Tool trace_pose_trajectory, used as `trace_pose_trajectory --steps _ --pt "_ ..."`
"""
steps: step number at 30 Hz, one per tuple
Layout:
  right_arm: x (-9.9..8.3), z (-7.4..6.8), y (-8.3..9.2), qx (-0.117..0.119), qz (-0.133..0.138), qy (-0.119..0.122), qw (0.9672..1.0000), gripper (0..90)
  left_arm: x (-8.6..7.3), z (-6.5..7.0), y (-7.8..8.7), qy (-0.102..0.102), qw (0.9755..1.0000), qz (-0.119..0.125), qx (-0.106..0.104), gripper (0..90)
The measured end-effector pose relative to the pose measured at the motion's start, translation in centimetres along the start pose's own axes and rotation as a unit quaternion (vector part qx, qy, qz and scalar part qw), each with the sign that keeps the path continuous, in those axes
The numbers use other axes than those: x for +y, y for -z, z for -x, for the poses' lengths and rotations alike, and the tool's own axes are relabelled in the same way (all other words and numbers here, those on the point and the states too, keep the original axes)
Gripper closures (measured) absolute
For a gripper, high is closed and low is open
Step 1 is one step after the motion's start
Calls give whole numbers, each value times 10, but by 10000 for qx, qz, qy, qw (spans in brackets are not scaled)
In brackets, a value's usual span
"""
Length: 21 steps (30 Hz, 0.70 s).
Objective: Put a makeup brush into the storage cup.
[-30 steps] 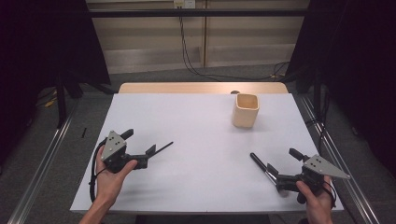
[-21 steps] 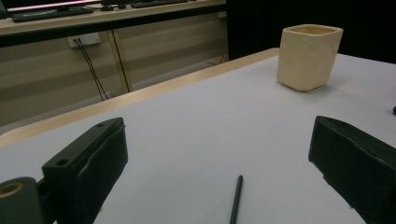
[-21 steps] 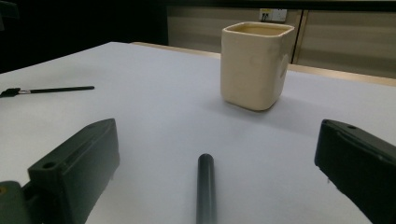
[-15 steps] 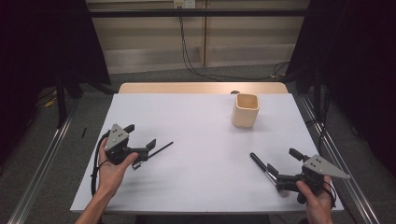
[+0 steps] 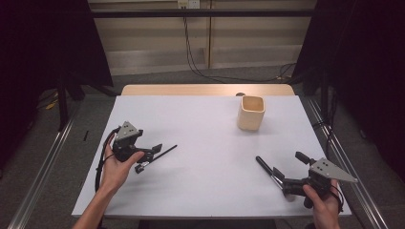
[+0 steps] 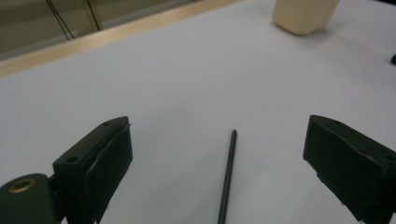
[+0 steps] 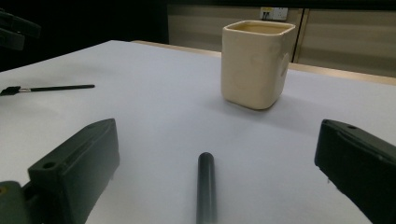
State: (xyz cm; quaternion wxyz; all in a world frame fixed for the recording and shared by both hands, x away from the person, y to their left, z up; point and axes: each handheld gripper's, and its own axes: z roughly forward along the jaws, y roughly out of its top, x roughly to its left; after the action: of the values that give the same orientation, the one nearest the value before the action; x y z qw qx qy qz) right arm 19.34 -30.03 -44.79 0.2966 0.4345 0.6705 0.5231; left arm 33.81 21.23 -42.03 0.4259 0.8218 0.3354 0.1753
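- Thin black rod (image 6: pixel 227 177) lies flat on the white table (image 5: pixel 205 143) at its left side, between the wide-spread jaws of the left gripper (image 5: pixel 150 157); the pads do not touch it.
- Seen from the left gripper view, the rod is straight, very slender and matt dark, and runs from the bottom edge up the middle of the gap.
- Left gripper jaws have just been closing a little with the rod between them, yet they stand well apart.
- Thicker black pen (image 7: pixel 206 186) lies flat on the table near its right front corner, between the spread jaws of the right gripper (image 5: pixel 282 179); no pad presses on it.
- In the right gripper view the pen is a smooth round cylinder with a blunt rounded end that points toward the cup.
- Cream cup (image 5: pixel 250 112) stands upright toward the far right of the table, well apart from both grippers.
- Cup has a squarish mouth with rounded corners, thick walls and a smooth, slightly dimpled, glazed-looking surface.
- From the high view nothing can be seen inside it; its floor is in shadow, so I cannot tell more.
- Table top is plain, matt and white, with a strip of pale wood (image 5: pixel 191 89) along the far edge.
- Each gripper is black, with blocky flat-faced jaws and a grey three-cornered plate on top, and is held in one hand.
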Motion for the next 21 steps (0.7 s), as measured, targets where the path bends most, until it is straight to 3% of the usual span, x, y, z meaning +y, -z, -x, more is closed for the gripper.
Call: trace_pose_trajectory --steps 5,9,13,17,19,20,21 --pt "0 -1 0 7 3 0 10000 0 9 -2 -3 -183 9990 -403 -49 93" --pt "0 0 0 20 -4 25 10000 0 14 -4 -6 -303 9962 -803 -142 57" --pt "0 -1 0 40 -13 9 10000 0 17 -7 -9 -461 9908 -1265 -114 59" --pt "0 -2 -1 58 -27 12 10000 0 17 -9 -14 -511 9870 -1524 -44 61" --pt "0 -2 -1 60 -29 16 10000 0 18 -11 -17 -535 9823 -1793 -114 65" --pt "0 -2 -1 66 -26 14 10000 0 19 -11 -21 -542 9776 -2024 -188 67" --pt "0 -2 -1 66 -26 14 10000 0 19 -11 -21 -542 9776 -2024 -188 68"
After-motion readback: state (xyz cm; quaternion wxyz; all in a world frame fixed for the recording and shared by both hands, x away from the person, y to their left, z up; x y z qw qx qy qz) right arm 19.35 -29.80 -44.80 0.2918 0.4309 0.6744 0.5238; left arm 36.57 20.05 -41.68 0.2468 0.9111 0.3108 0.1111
